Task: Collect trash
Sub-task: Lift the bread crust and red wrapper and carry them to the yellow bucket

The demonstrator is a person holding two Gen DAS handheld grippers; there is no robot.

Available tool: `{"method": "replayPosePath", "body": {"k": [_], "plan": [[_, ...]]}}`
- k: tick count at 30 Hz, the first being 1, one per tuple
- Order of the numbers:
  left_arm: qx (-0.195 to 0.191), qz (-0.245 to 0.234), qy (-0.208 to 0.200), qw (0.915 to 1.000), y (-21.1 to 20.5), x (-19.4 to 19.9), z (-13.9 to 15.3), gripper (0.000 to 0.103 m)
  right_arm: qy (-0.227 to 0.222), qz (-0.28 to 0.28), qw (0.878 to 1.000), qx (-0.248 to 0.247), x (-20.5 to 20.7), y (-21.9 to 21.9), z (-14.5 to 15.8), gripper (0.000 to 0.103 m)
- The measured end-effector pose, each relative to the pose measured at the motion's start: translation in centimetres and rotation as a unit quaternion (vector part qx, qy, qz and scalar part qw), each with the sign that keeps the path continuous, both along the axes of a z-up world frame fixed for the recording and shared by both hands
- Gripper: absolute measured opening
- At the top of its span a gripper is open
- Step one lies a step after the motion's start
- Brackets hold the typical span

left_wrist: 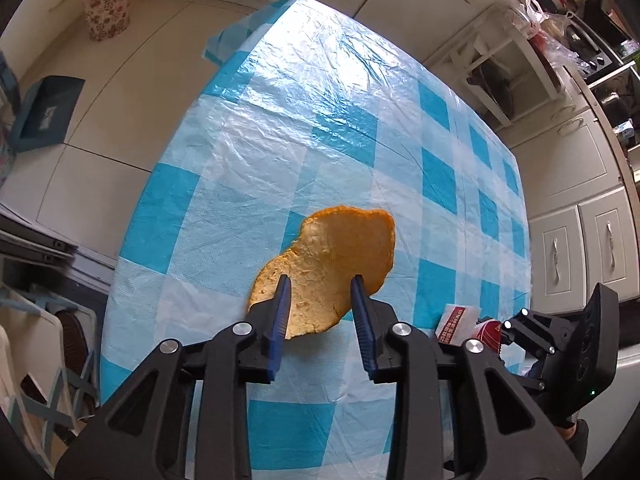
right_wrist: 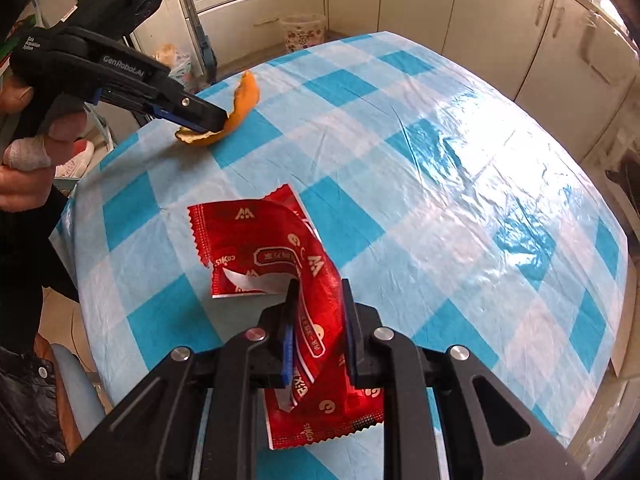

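My left gripper [left_wrist: 320, 288] is shut on an orange peel [left_wrist: 340, 252] and holds it above the blue-and-white checked tablecloth [left_wrist: 320, 120]. From the right wrist view the left gripper [right_wrist: 218, 118] pinches the peel [right_wrist: 240, 100] near the table's far left edge. My right gripper [right_wrist: 318, 286] is shut on a crumpled red snack wrapper [right_wrist: 280, 240], held just over the tablecloth [right_wrist: 440, 160]. The wrapper [left_wrist: 460, 320] and right gripper [left_wrist: 516, 328] show at the lower right of the left wrist view.
A flowered waste bin [left_wrist: 106, 10] stands on the floor beyond the table, also in the right wrist view [right_wrist: 303, 32]. White cabinets [right_wrist: 500, 20] line the walls. A blue box [left_wrist: 48, 112] lies on the floor. A chair [left_wrist: 40, 360] stands at the table's left.
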State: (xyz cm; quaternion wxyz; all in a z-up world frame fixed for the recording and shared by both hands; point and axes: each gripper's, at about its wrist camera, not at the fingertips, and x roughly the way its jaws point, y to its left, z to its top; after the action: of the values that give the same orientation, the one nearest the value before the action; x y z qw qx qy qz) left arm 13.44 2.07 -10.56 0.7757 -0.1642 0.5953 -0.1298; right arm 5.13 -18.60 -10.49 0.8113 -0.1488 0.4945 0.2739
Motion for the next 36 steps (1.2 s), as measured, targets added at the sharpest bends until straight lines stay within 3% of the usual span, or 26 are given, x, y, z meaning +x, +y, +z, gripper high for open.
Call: {"method": "replayPosePath", "body": {"k": [4,9,13,22,23,25,27,36], "plan": [[-0.006,0.02,-0.023,0.9995,0.6,-0.2,1.1,0.034,0.0,0.0,1.0,0.0,-0.2,-0.7,0.1,0.02],[0.032,0.042,-0.056,0.997,1.5,-0.6,2.4,0.041,0.001,0.0,1.0,0.002,-0.2,-0.7,0.1,0.022],[0.056,0.057,-0.059,0.9951,2.4,-0.3,2.5,0.045,0.002,0.001,1.0,0.004,-0.2,-0.7,0.0,0.023],[0.064,0.007,-0.043,0.997,-0.5,-0.1,1.0,0.046,-0.004,0.002,1.0,0.002,-0.2,-0.6,0.0,0.024],[0.068,0.002,-0.043,0.9967,-0.9,-0.2,0.8,0.039,-0.005,0.002,1.0,0.002,-0.3,-0.6,0.0,0.024],[0.082,-0.009,-0.047,0.9955,-1.7,-0.4,0.7,0.016,-0.009,0.004,1.0,-0.001,-0.5,-0.6,0.1,0.021],[0.087,-0.015,-0.055,0.9946,-2.3,-0.7,1.0,0.006,-0.011,0.004,1.0,-0.004,-0.7,-0.7,0.2,0.02],[0.153,-0.041,-0.16,0.9744,-7.1,-2.9,4.9,0.006,-0.022,-0.035,0.999,0.007,-1.5,-3.8,1.1,0.02]]}}
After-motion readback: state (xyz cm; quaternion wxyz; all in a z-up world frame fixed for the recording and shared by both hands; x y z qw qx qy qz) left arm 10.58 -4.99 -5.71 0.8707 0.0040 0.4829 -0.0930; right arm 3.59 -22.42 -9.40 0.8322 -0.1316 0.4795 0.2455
